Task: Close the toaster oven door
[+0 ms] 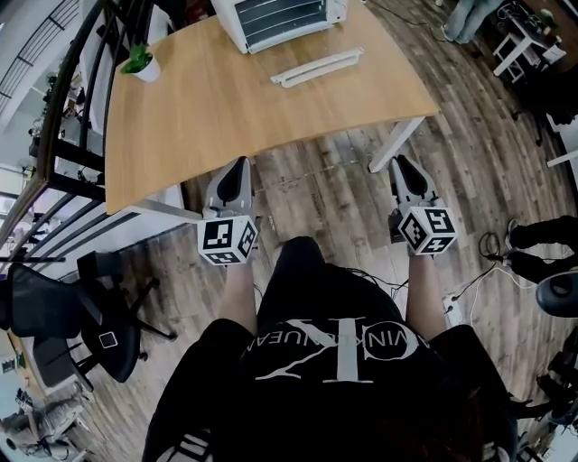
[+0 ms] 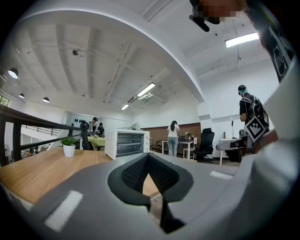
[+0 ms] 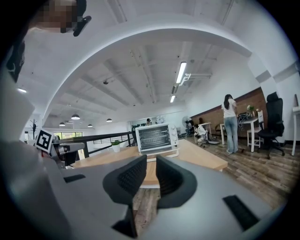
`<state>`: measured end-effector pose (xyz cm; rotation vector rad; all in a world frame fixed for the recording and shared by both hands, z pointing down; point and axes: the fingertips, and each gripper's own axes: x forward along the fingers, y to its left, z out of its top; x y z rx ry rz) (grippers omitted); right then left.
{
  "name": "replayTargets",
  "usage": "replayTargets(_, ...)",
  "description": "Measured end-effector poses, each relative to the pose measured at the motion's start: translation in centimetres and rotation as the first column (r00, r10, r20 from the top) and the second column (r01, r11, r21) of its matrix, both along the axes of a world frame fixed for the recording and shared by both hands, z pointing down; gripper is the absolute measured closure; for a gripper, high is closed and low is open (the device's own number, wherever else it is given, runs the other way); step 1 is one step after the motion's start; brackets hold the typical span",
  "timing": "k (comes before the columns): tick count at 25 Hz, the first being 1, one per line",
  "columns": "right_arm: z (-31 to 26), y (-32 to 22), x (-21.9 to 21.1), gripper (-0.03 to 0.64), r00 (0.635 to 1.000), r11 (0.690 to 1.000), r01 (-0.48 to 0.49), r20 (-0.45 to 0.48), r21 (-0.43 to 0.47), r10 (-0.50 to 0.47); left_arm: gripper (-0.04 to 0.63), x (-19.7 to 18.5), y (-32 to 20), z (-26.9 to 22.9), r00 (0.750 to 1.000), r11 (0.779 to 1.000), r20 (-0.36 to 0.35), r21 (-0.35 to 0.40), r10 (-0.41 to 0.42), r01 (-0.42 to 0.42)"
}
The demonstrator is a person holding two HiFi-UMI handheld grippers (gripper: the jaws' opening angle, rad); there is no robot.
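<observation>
- The white toaster oven [image 1: 282,18] stands at the far edge of the light wooden table [image 1: 226,117]. Its slatted front faces the person.
- A long white bar [image 1: 316,68] lies low over the tabletop just in front of the oven, parallel to its front. I cannot tell whether it is joined to the oven.
- The left gripper [image 1: 240,166], grey with a marker cube at its back, is held over the wooden plank floor [image 1: 325,185]. It sits just short of the table's near edge and points towards the table.
- In the left gripper view its dark ribbed pads [image 2: 136,171] meet at the tips, with nothing between them.
- The right gripper [image 1: 401,164] is level with the left one and well apart from it. It is also off the table and far from the oven.
- In the right gripper view its pads [image 3: 132,176] stand slightly apart, and only table and floor show through the narrow gap.
- A small green plant in a white pot [image 1: 141,63] sits at the table's far left corner.
- A black office chair [image 1: 54,307] stands on the floor to the person's left.
</observation>
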<state>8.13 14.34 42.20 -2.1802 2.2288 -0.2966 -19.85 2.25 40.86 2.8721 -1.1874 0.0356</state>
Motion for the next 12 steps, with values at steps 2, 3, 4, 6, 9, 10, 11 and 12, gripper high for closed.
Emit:
replayTargets(2, 0.3, -0.1, 0.4, 0.592, 1.000, 1.000, -0.009, 0.011, -0.002, 0.009, 0.583, 0.5, -0.2, 0.2, 1.000, 1.000, 0.005, -0.004, 0.007, -0.007)
replayTargets(3, 0.5, -0.2, 0.6, 0.592, 1.000, 1.000, -0.012, 0.017, -0.003, 0.012, 0.583, 0.8, -0.4, 0.3, 1.000, 1.000, 0.006, -0.004, 0.010, -0.010)
replayTargets(4, 0.7, -0.3, 0.8, 0.592, 1.000, 1.000, -0.013, 0.020, -0.005, 0.013, 0.584, 1.0, -0.6, 0.4, 1.000, 1.000, 0.008, -0.005, 0.012, -0.012)
replayTargets(6, 1.1, -0.7, 0.9, 0.592, 1.000, 1.000, -0.009, 0.021, -0.012, 0.009, 0.583, 1.2, -1.0, 0.6, 1.000, 1.000, 0.011, -0.008, 0.010, -0.010)
replayTargets(9, 1.4, -1.8, 1.6, 0.592, 1.000, 1.000, -0.005, 0.021, -0.014, 0.006, 0.584, 1.7, -2.0, 1.0, 1.000, 1.000, 0.011, -0.010, 0.005, -0.005)
replayTargets(10, 1.4, -2.3, 1.8, 0.592, 1.000, 1.000, -0.004, 0.021, -0.015, 0.004, 0.584, 2.0, -2.5, 1.1, 1.000, 1.000, 0.010, -0.011, 0.003, -0.002)
replayTargets(11, 1.5, -2.8, 2.1, 0.592, 1.000, 1.000, 0.000, 0.019, -0.018, 0.000, 0.583, 2.2, -3.0, 1.3, 1.000, 1.000, 0.007, -0.015, -0.003, 0.003)
replayTargets(12, 1.6, -3.4, 2.2, 0.592, 1.000, 1.000, 0.008, 0.015, -0.022, -0.008, 0.584, 2.4, -3.6, 1.5, 1.000, 1.000, 0.003, -0.020, -0.011, 0.011)
